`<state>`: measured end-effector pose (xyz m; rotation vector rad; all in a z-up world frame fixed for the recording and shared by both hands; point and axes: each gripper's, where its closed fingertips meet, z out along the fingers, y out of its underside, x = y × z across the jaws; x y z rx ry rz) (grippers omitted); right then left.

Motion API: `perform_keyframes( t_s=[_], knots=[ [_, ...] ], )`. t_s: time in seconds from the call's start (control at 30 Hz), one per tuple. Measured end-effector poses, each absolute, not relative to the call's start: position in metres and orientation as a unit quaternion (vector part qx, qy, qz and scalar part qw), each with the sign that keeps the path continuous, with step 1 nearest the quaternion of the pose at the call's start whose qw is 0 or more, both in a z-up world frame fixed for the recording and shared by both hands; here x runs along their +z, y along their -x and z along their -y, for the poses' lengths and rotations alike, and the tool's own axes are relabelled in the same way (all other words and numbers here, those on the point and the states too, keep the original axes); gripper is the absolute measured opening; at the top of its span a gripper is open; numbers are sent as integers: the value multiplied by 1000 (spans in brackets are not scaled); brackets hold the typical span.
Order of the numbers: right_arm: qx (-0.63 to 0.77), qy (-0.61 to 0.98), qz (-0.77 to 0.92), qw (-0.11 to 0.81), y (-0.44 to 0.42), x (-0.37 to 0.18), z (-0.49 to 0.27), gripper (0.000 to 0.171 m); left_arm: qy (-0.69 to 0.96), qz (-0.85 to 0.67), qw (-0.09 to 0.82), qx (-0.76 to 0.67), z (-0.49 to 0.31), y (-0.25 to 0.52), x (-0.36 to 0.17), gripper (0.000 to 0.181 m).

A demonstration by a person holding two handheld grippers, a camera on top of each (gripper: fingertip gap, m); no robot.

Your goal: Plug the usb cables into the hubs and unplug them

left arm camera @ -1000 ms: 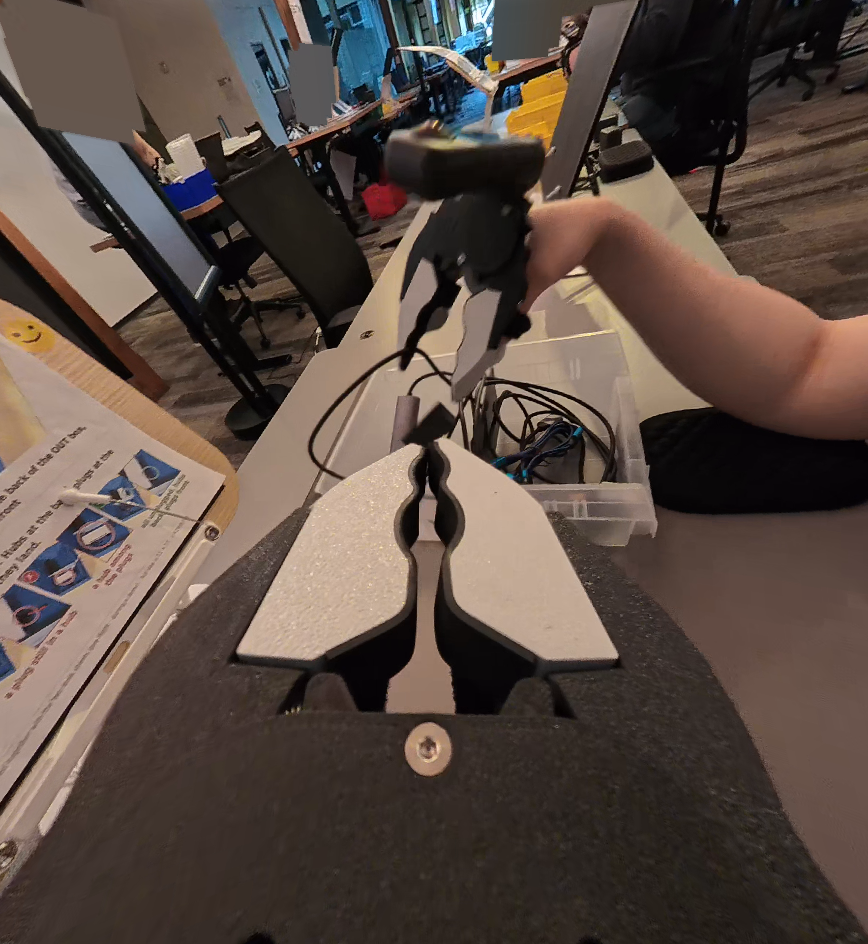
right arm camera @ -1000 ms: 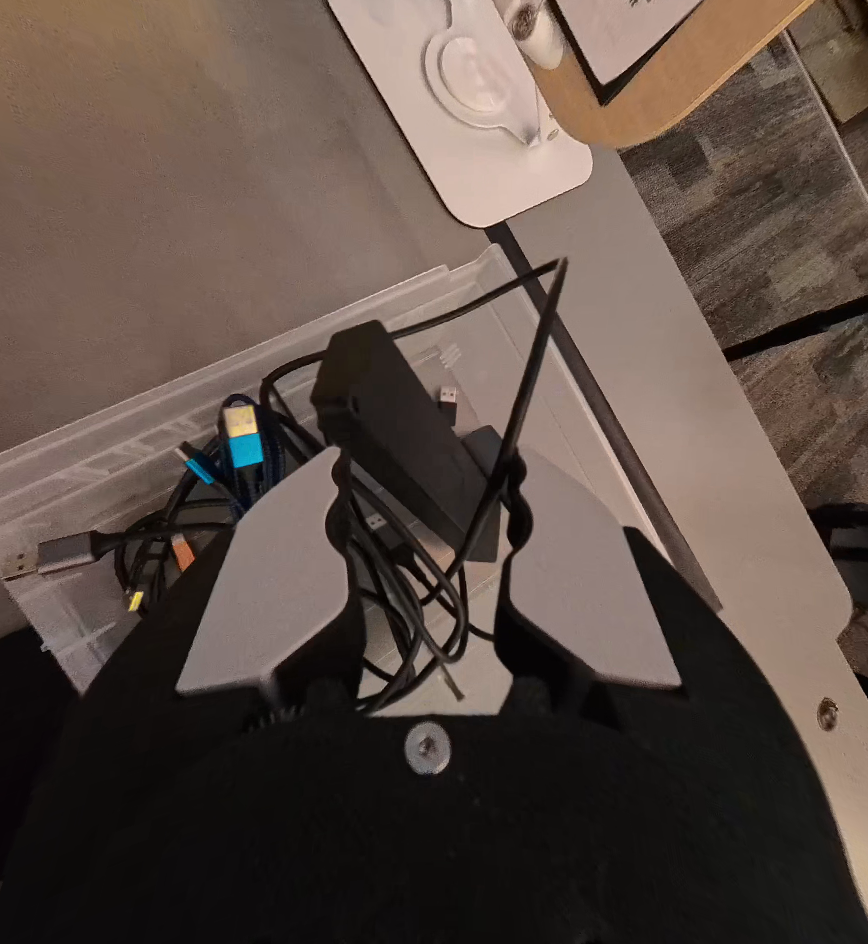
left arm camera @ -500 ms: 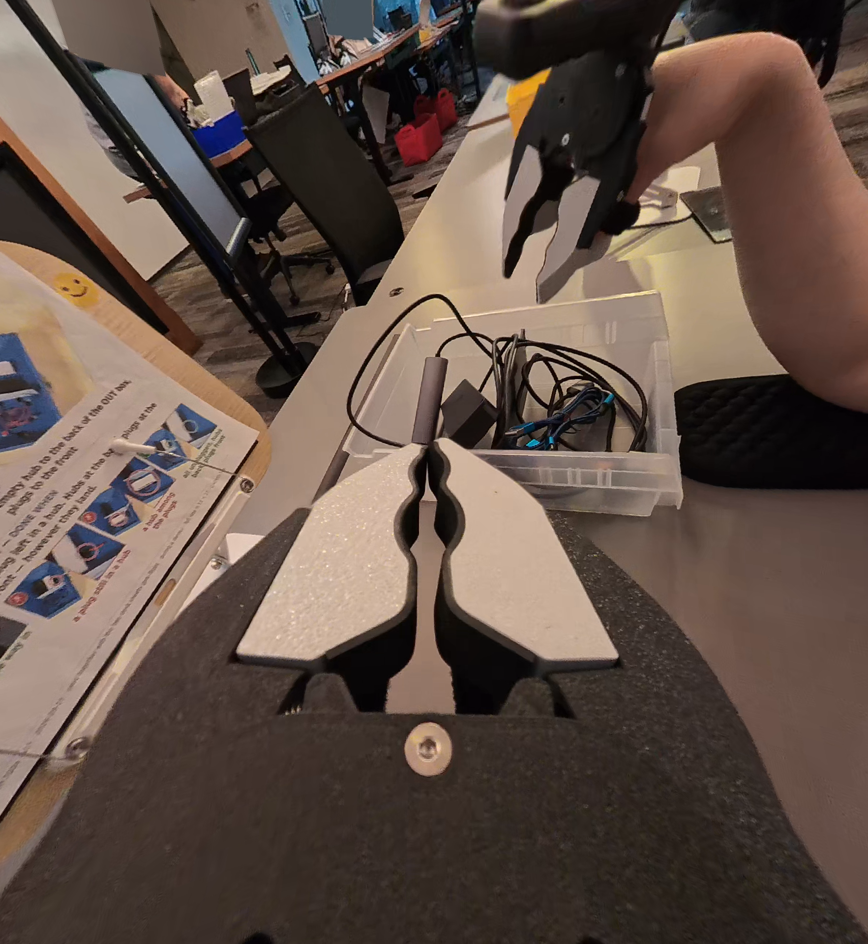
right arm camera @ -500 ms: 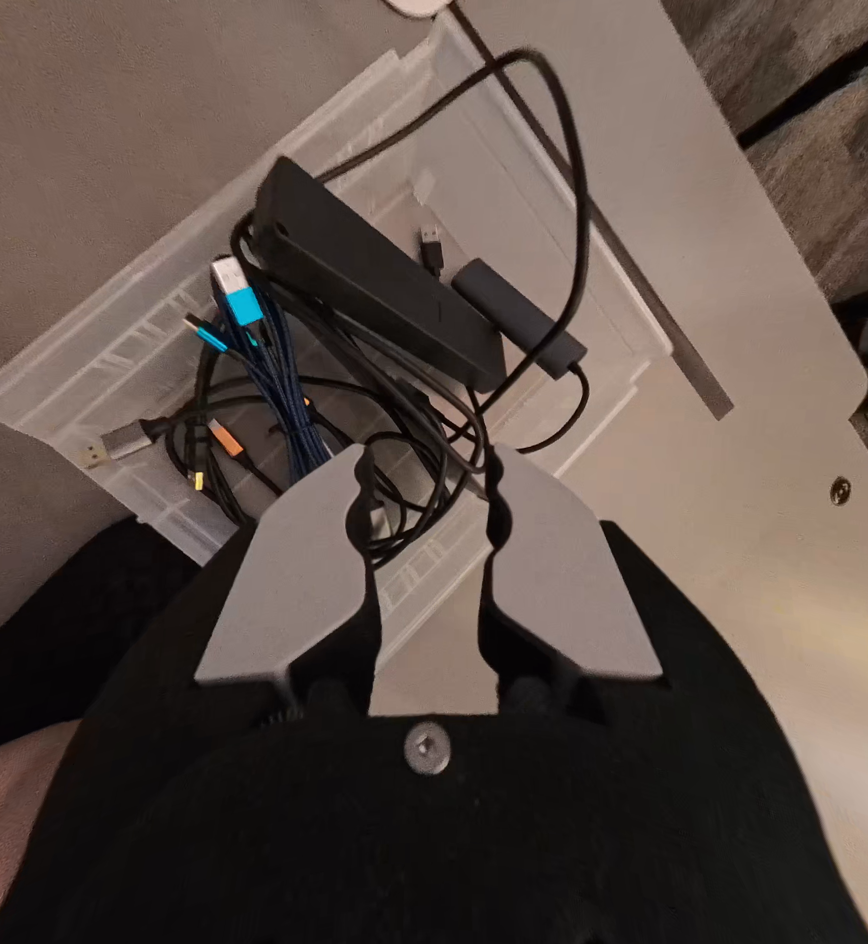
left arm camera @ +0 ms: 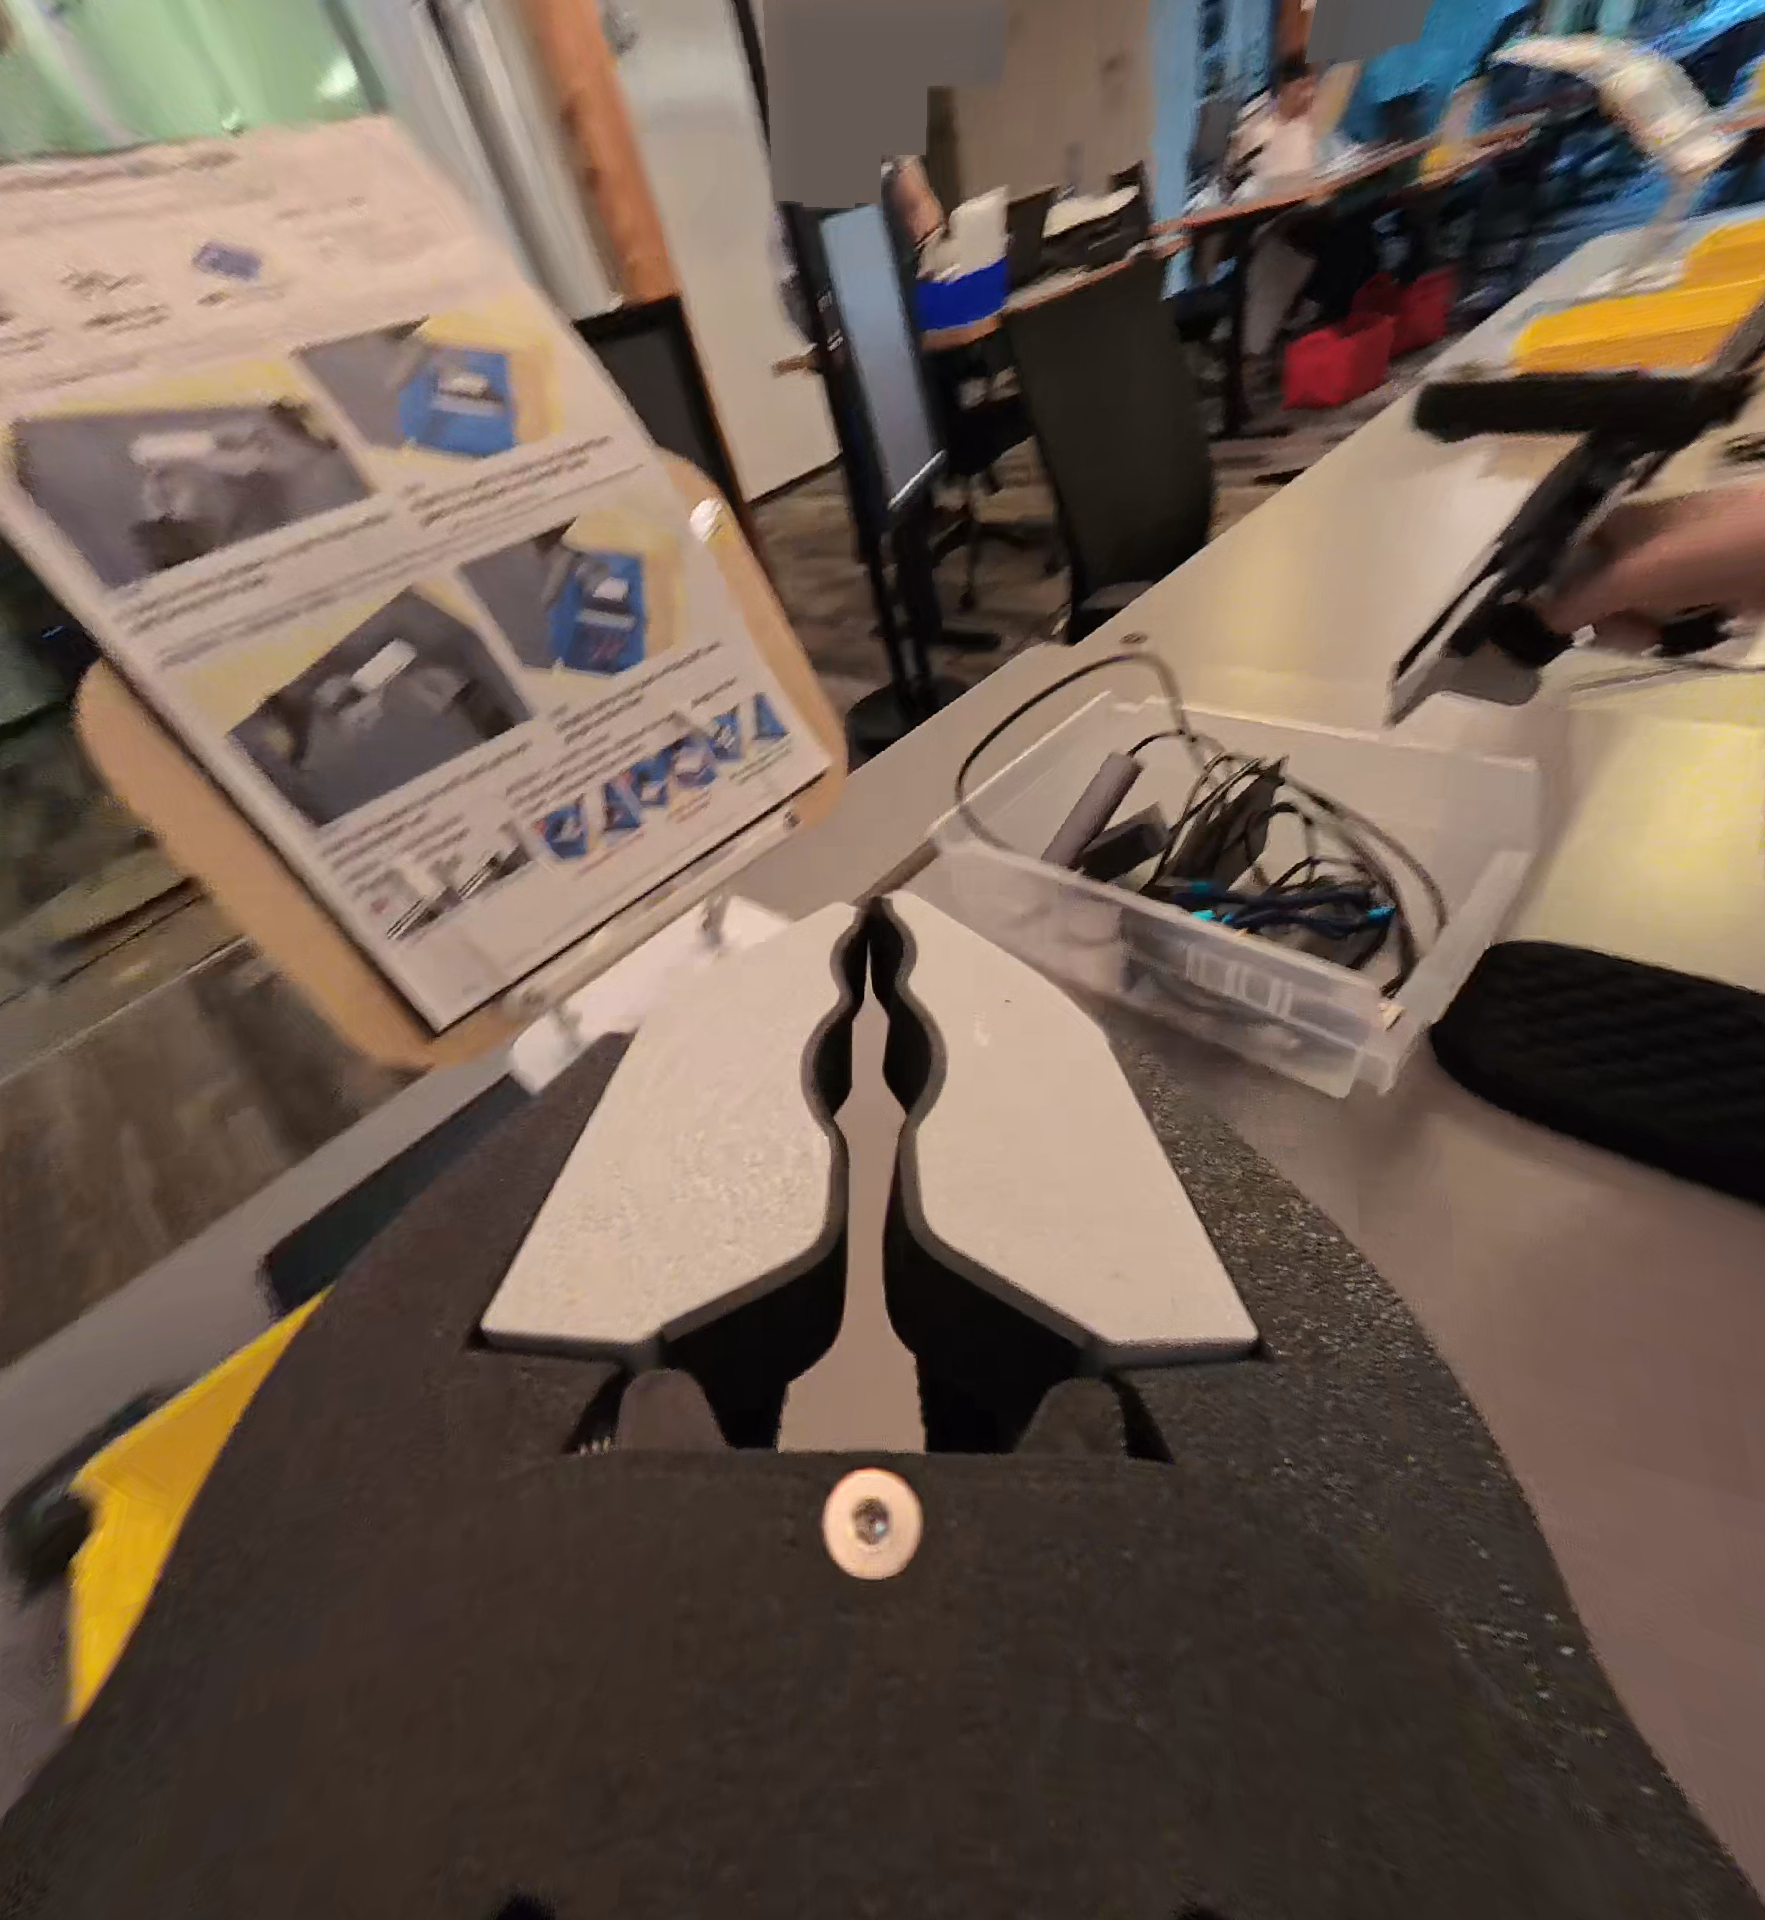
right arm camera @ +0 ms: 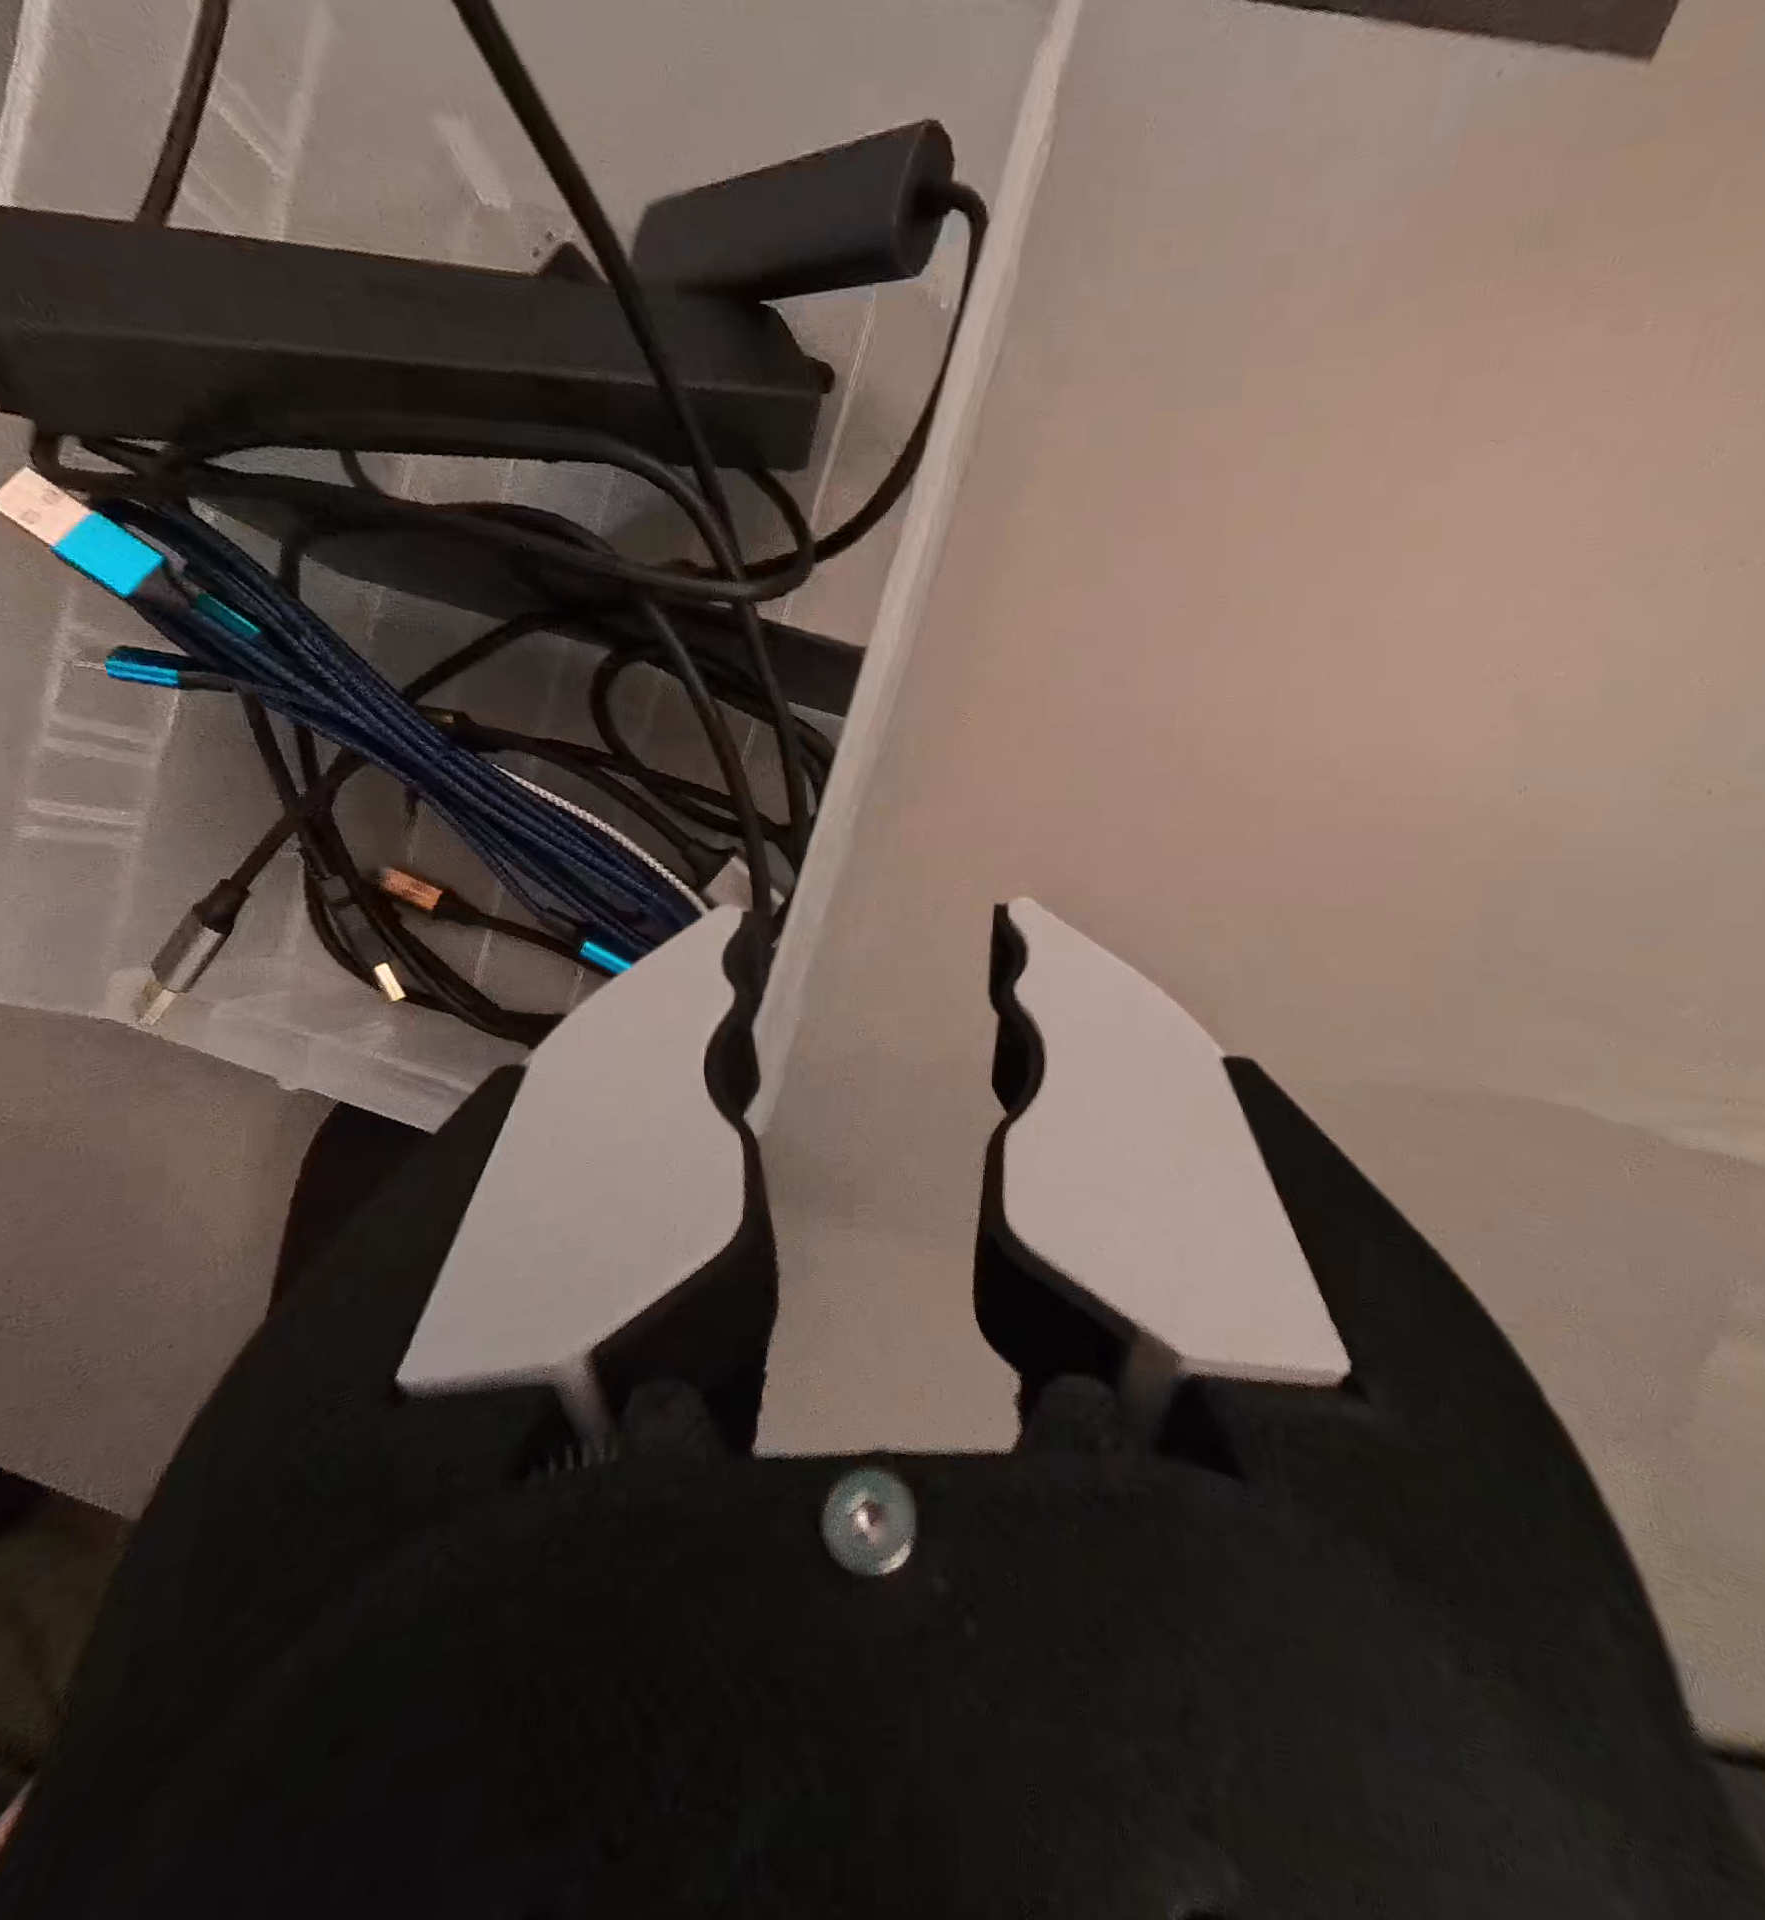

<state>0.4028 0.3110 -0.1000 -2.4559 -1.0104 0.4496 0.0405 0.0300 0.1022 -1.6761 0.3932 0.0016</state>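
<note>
Cables (right arm camera: 504, 790), black and blue, lie tangled with 2 black hubs (right arm camera: 369, 343) in a clear bin (right arm camera: 888, 582). Left gripper (left arm camera: 870, 925) is closed and empty; right gripper (right arm camera: 867, 935) gapes, empty.

Left gripper (left arm camera: 870, 920): jaws closed together, nothing between them, pointing forward and level.
Right gripper (right arm camera: 867, 914): jaws apart, empty, pointing downward.
Right hand (left arm camera: 1678, 582): wraps the right gripper's handle, forearm bare.

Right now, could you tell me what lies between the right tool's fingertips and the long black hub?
In the right wrist view, tangled cables in the clear bin separate the right tool from the long black hub.
</note>
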Motion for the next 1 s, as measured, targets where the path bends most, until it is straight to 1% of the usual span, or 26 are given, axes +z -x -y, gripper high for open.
perform_keyframes(
  t_s=[0.07, 0.13, 0.17, 0.2, 0.27, 0.3, 0.37, 0.43, 0.5, 0.53, 0.57, 0.63, 0.77, 0.93, 1.0],
  knots=[
    [191, 888, 366, 204, -403, -109, -307, 44, 763, -134, 631, 46, -12, -14, 91, 2],
    [207, 895, 354, 174, -405, -118, -303, 44, 798, -75, 592, 88, 7, 23, 74, 11],
    [212, 899, 348, 160, -405, -122, -301, 44, 814, -40, 569, 108, 16, 45, 64, 16],
    [221, 901, 343, 149, -403, -124, -301, 44, 827, -1, 548, 123, 26, 68, 54, 25],
    [231, 903, 337, 133, -398, -128, -301, 42, 855, 60, 501, 124, 41, 107, 28, 40],
    [225, 905, 335, 132, -397, -129, -303, 39, 865, 87, 481, 110, 47, 123, 15, 43],
    [219, 908, 334, 128, -391, -132, -306, 34, 880, 122, 453, 75, 55, 145, -10, 41],
    [221, 906, 344, 109, -383, -136, -302, 31, 887, 149, 429, 79, 60, 172, -33, 41],
    [206, 908, 352, 90, -379, -145, -301, 29, 905, 163, 386, 71, 66, 191, -60, 42],
    [197, 910, 355, 79, -378, -150, -301, 26, 911, 172, 368, 65, 67, 199, -71, 44],
    [189, 913, 356, 66, -377, -155, -301, 18, 917, 180, 352, 58, 69, 207, -82, 45],
    [176, 916, 358, 43, -376, -164, -301, 14, 923, 191, 331, 48, 71, 218, -98, 44],
    [152, 919, 364, 17, -375, -172, -303, 11, 936, 190, 294, 27, 69, 224, -123, 34],
    [124, 917, 379, 5, -374, -173, -300, 11, 967, 168, 191, 17, 71, 222, -159, 26],
    [116, 918, 380, -8, -370, -172, -295, 10, 970, 161, 171, 55, 75, 230, -162, 12]
  ],
)
